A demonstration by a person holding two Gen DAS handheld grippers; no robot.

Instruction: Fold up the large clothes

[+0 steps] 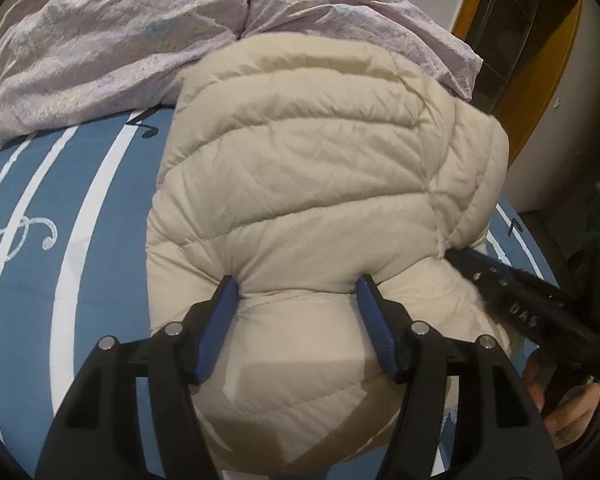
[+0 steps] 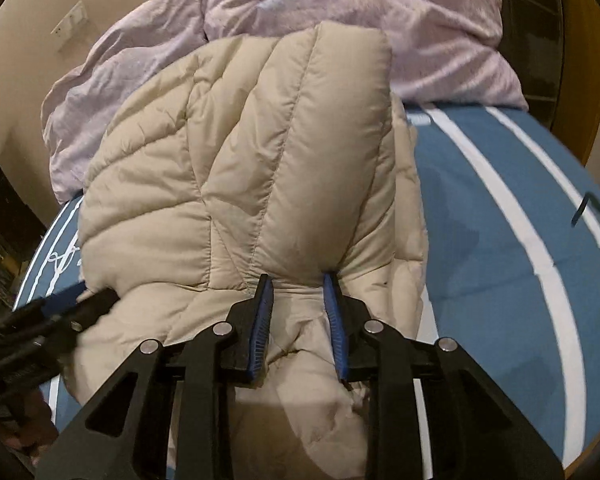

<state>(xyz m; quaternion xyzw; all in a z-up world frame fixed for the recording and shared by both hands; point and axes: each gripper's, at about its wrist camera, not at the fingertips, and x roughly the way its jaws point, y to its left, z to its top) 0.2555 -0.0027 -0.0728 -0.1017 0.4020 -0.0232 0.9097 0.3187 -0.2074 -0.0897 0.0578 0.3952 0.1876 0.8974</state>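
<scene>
Puffer jacket (image 1: 308,168), cream, quilted, lies bunched on the bed (image 1: 72,216); likely light, soft, springy. Left claw (image 1: 296,292) and right claw (image 2: 298,280) each pinch a near-edge fold; grip seams.

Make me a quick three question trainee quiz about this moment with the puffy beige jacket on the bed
1. True or false: both grippers pinch the beige jacket.
2. Beyond the jacket lies: A) a lilac duvet B) a red towel C) a laptop.
3. Fill in: the bedsheet is blue with ____ stripes.

Key: 1 true, the left gripper and right gripper each squeeze a fold; 2 A; 3 white.
</scene>
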